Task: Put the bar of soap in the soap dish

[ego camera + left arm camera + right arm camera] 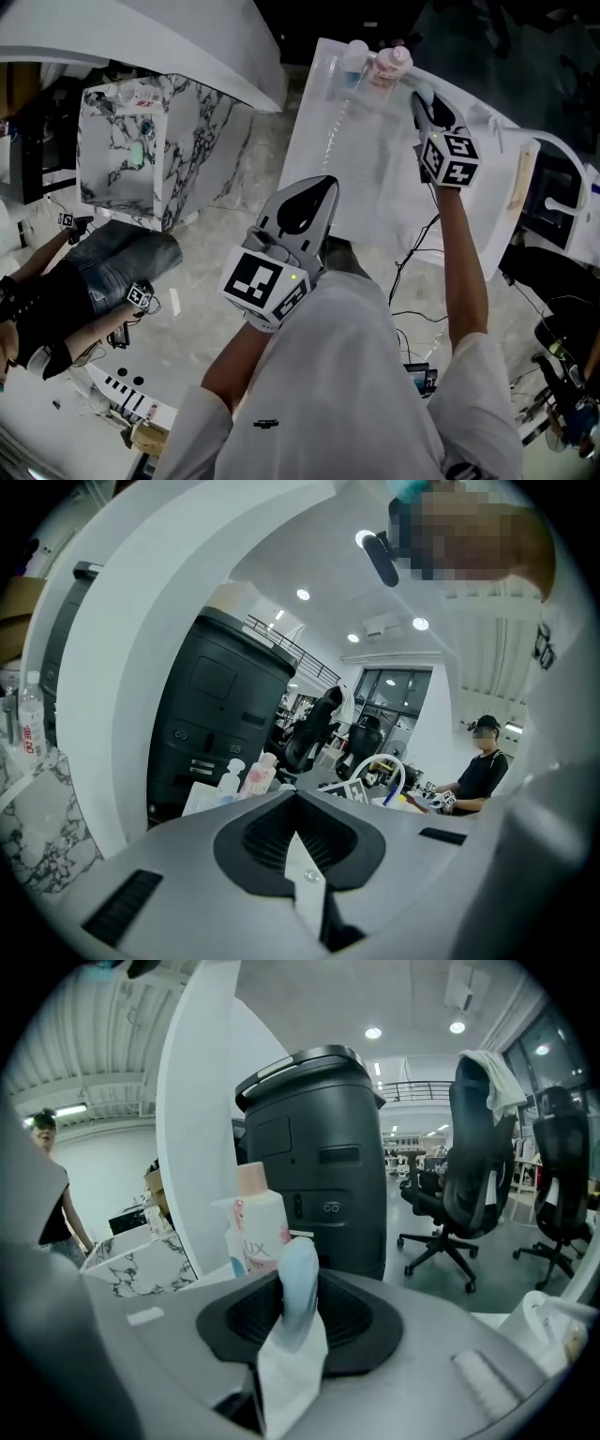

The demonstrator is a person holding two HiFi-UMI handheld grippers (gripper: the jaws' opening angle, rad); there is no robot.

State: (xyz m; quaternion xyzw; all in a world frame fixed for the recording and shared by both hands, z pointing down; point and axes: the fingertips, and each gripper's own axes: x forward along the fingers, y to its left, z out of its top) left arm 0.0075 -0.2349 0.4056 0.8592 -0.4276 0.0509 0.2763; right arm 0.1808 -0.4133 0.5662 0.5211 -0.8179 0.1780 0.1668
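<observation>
Two grippers: the head view shows both, the left gripper [319,192] at the near edge of the white table [314,141] and the right gripper [422,101] reaching out over its far part.
Left claw: the jaws are pressed together in the left gripper view [298,803], with nothing between them.
Right claw: clamped on the bar of soap [300,1260], seen in the right gripper view [298,1312].
Soap: a pale blue bar standing on edge between the right jaws, its rounded top rising above them (a white paper-like flap hangs below it, toward the camera).
Soap dish: I cannot pick it out with certainty in any view.
Bottles: a clear bottle [354,56] and a pink-capped bottle [392,64] stand side by side at the table's far end, just beyond the right gripper; the pink-capped one sits right behind the soap in the right gripper view [255,1227].
Marker cubes: one on each gripper, left [267,286] and right [450,157].
Surroundings: a marble-patterned block [159,150] stands left of the table; a seated person [66,300] is at the lower left.
</observation>
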